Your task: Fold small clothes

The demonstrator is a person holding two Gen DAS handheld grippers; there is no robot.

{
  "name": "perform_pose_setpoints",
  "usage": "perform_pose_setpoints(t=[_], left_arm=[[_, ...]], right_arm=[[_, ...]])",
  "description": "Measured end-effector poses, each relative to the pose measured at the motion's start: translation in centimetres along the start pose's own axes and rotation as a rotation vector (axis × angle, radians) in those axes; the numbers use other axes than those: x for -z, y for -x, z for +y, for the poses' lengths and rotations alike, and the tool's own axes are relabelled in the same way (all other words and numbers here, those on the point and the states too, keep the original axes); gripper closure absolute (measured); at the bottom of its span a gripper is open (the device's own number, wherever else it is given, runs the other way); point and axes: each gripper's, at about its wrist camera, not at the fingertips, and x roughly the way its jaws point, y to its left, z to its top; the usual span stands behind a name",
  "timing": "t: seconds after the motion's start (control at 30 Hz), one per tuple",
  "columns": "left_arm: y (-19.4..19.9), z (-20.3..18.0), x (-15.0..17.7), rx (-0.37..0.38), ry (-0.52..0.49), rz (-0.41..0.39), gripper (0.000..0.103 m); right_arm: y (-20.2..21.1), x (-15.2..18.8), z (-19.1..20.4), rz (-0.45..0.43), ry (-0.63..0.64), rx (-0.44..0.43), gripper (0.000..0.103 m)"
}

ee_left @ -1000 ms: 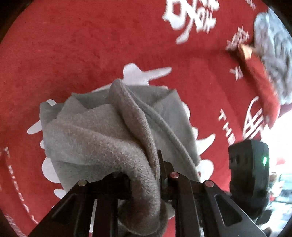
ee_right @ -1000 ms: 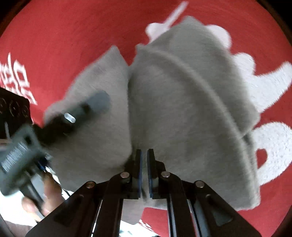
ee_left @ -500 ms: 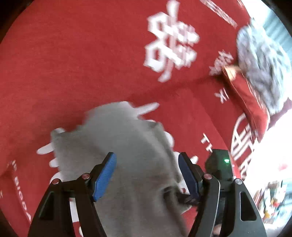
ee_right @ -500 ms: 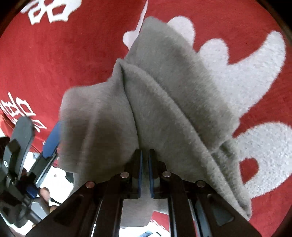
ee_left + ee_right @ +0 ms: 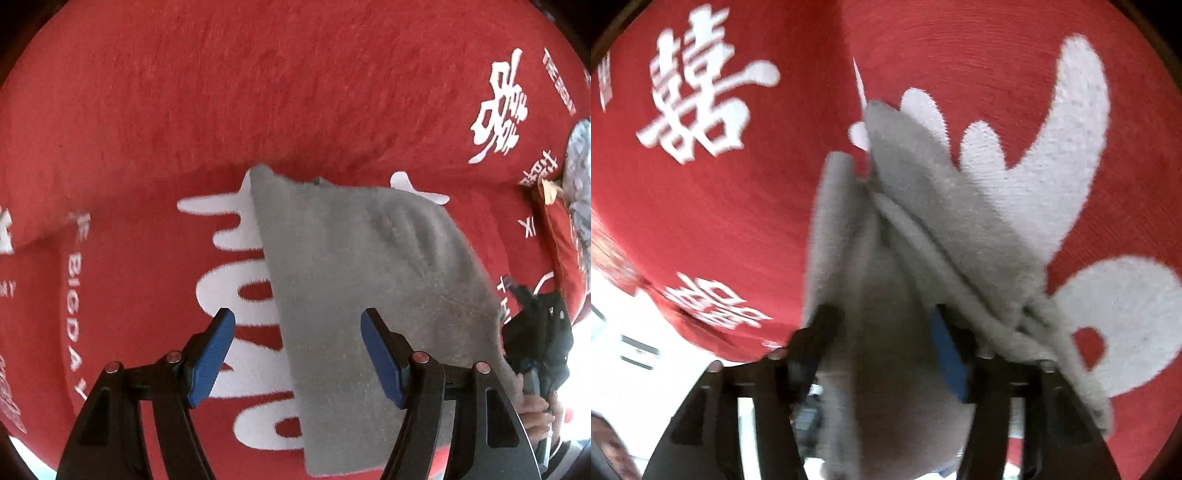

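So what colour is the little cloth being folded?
Plain grey, no pattern. The grey cloth shows best in the left wrist view, lying on red.

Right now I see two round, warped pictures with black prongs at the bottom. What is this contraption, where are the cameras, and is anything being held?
There is no robot here. A person carries a pair of hand-held tongs in each hand, and a wide-angle camera on each looks out along its two fingers, which bends the picture into a circle.

One picture comes from the left tongs. Its blue-padded fingers stand apart above a grey cloth, gripping nothing. The cloth lies fairly flat on a red blanket with white lettering. At the right edge you can glimpse the other tool and the person's hand.

The other picture comes from the right tongs. It is blurred. The jaws are opening, and the same cloth, in bunched folds here, sits between them without being pinched.
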Motion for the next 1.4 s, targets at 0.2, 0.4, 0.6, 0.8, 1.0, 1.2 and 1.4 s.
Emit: perform_pose_setpoints(t=[0.2,0.4,0.6,0.8,1.0,1.2,1.4], left_arm=[[-1.9,0.3,0.7,0.058,0.072,0.078,0.031],[-2.7,0.5,0.7,0.015,0.074,0.103,0.031],[-2.4,-0.2,0.6,-0.035,0.015,0.064,0.031],[-4.0,-0.2,1.5,-0.061,0.002,0.076,0.026],[-3.0,-0.2,1.9,-0.101,-0.041,0.081,0.023],[-1.8,-1.2,3.1,-0.073,-0.095,0.095,0.023],[-3.4,-2.7,6.2,-0.079,-0.119,0.137,0.023]], right_arm=[[-1.9,-0.1,1.6,0.07,0.097,0.113,0.031],[-7.0,1.3,7.9,0.156,0.482,0.509,0.086],[-5.7,4.1,12.5,0.114,0.733,0.549,0.086],[-3.7,1.1,7.4,0.078,0.551,0.695,0.085],[-1.1,1.9,8.6,-0.005,0.612,0.808,0.072],[0.1,6.1,12.5,0.002,0.756,0.813,0.076],[-1.8,9.8,11.1,0.168,0.832,0.841,0.08]])
